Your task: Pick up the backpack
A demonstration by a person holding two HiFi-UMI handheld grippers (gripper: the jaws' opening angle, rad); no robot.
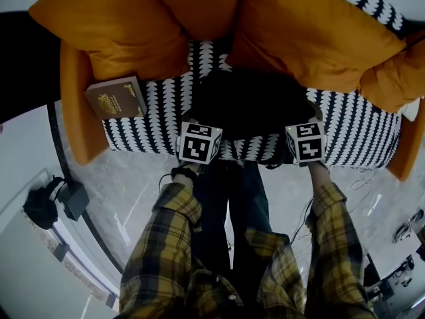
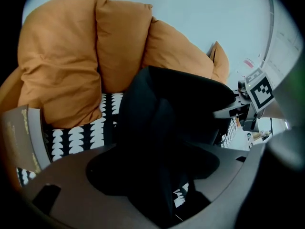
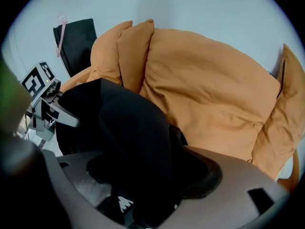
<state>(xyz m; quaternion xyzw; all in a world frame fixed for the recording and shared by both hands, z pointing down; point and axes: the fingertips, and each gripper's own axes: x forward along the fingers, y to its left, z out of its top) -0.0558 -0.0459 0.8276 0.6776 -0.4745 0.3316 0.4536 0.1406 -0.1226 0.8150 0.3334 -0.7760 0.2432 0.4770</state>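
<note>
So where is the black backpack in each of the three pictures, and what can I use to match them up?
Head view: the backpack is at the centre, over the black-and-white patterned seat.
Left gripper view: the backpack fills the centre, down to the bottom edge.
Right gripper view: the backpack is left of centre, from mid-height down.
Shared landmark: the orange cushions right behind it in all three.

I see a black backpack [image 1: 255, 105], a black-and-white scalloped seat [image 1: 163, 108], orange cushions [image 1: 113, 25] and yellow-and-dark plaid sleeves [image 1: 163, 244].
</note>
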